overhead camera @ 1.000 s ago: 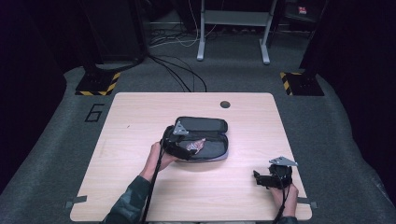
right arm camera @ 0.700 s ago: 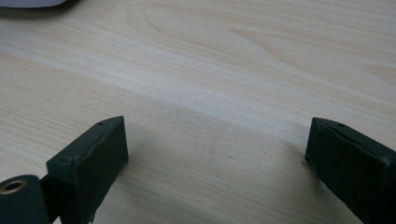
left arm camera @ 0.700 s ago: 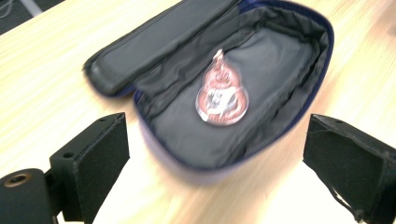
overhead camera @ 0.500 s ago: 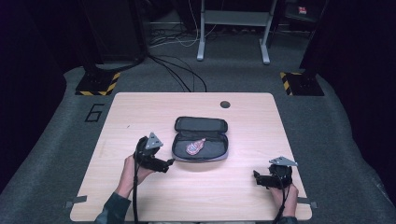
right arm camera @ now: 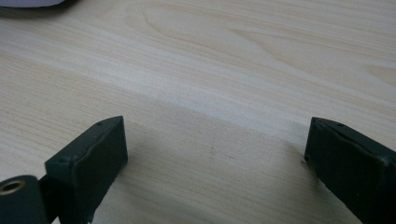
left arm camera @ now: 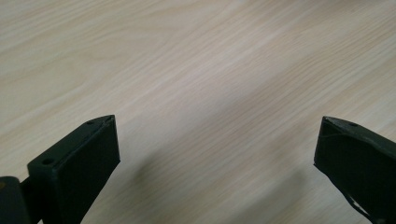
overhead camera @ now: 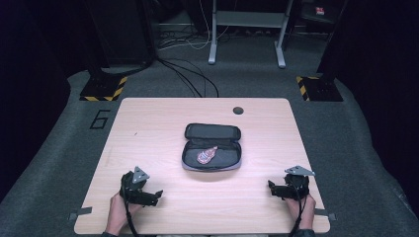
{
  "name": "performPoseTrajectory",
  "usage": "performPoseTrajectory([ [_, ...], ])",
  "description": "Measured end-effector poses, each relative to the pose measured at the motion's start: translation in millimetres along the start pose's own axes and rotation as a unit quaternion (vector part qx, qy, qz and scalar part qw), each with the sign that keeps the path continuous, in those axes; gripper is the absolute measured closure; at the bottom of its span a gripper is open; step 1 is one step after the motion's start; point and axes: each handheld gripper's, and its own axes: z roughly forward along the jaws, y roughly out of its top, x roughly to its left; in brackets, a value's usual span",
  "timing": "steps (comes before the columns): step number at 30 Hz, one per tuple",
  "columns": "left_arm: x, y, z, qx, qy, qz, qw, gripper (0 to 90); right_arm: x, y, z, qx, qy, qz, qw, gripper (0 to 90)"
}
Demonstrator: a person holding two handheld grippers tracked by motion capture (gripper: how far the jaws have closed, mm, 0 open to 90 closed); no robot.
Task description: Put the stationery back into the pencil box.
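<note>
Wood table (overhead camera: 148, 123), open black case (overhead camera: 212, 148) at frame centre, small pink item (overhead camera: 207, 155) inside.
Left gripper (overhead camera: 153, 197) lower left, jaws just opened, empty; right gripper (overhead camera: 272, 187) lower right, jaws apart, empty.

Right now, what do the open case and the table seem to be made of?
The case looks like dark fabric over a semi-rigid shell, matte, with a zipper-like edge, though the weave is too small to tell. The table looks like pale wood-grain laminate, smooth with a soft sheen; the grain lines show plainly.

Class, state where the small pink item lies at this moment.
In the high view, the small pink item lies inside the open black case at the table's centre, in the lower half, left of middle.
</note>
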Motion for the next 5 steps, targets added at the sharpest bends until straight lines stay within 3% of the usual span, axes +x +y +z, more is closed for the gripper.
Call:
performPoseTrajectory([
  [2,2.1,-4.7,-0.2,-0.004,0.001,-0.013,0.9999,0.1,0.0,0.0,-0.1,0.001,0.000,0.000,1.0000,5.4],
  [5,5.3,-9.2,0.1,-0.006,0.009,-0.015,0.9998,0.1,0.4,0.0,-0.2,0.001,0.000,0.003,1.0000,5.4],
])
